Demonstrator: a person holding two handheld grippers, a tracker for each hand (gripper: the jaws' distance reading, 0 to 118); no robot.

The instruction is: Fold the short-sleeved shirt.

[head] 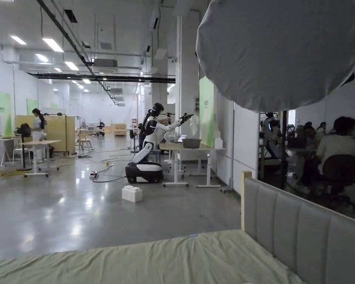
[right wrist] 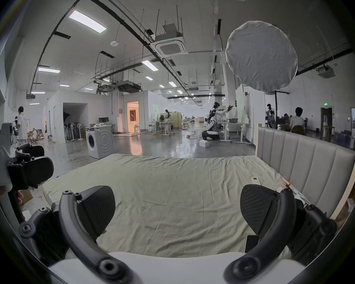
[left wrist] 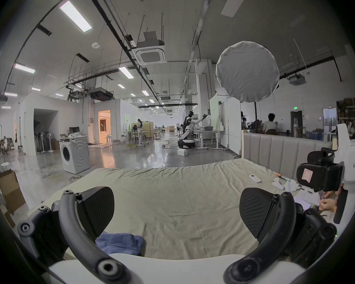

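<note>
Both grippers, left gripper (left wrist: 176, 212) and right gripper (right wrist: 177, 211), hover released above the crumpled blue cotton shirt (left wrist: 119, 243); soft and light, it is probably best pinched at the shoulders.

Setting: large open robotics lab or test hall. Evidence: polished concrete floor (head: 80, 207), exposed ceiling ducts (left wrist: 150, 52), strip lights. Humanoid robot (head: 149, 148) on wheeled base working at counter (head: 191, 148). Mock home props: bed (left wrist: 172, 196) with padded headboard (head: 302, 229), washing machine (left wrist: 75, 155). Round softbox (head: 280, 51) overhead. People seated at desks at right.
</note>
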